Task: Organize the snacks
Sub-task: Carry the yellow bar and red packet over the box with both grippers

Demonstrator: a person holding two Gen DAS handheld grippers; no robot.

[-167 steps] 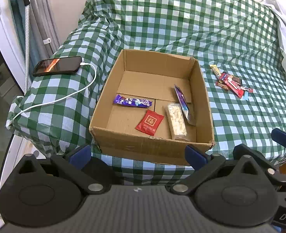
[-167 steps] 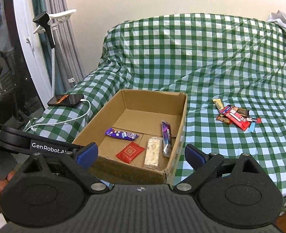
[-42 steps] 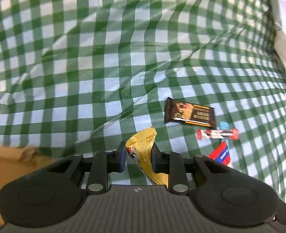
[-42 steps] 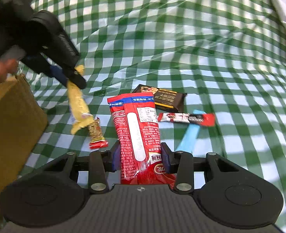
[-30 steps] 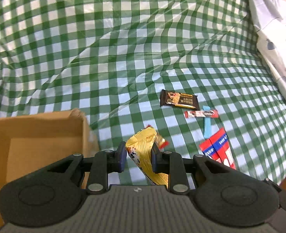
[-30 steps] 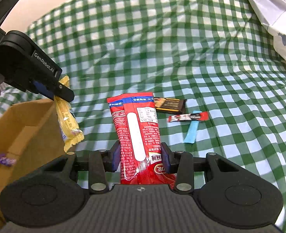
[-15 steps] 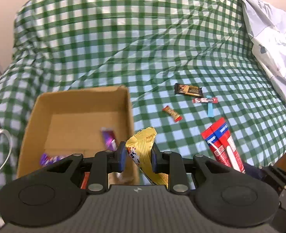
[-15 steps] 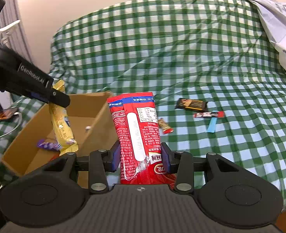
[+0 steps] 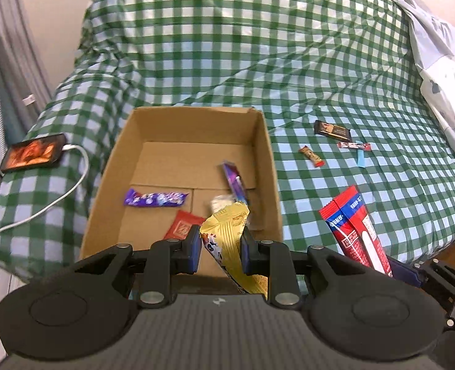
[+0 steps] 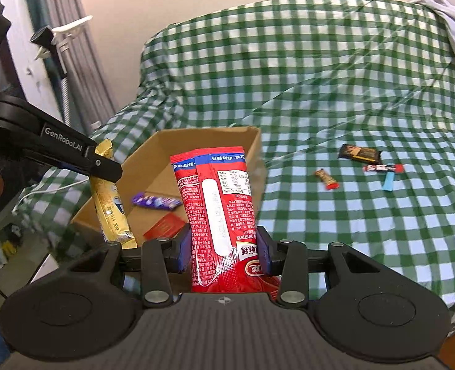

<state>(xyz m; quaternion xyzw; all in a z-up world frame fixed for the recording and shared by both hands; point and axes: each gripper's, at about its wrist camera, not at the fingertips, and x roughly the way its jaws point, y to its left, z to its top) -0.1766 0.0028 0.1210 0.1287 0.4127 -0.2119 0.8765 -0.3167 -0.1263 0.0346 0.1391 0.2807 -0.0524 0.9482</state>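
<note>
Snacks: crinkly foil yellow wrapper [image 9: 227,231], glossy red pouch [image 10: 221,212], cardboard box [image 9: 270,166].

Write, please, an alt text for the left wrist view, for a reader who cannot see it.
The left gripper holds a yellow snack packet in its jaws above the near end of an open cardboard box on a green checked cloth. Two purple bars and a red packet lie inside; four small snacks lie on the cloth right of it.

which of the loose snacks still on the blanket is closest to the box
The small tan bar with the red end. It lies apart from the dark chocolate bar, red stick and blue stick, nearer the cardboard box.
</note>
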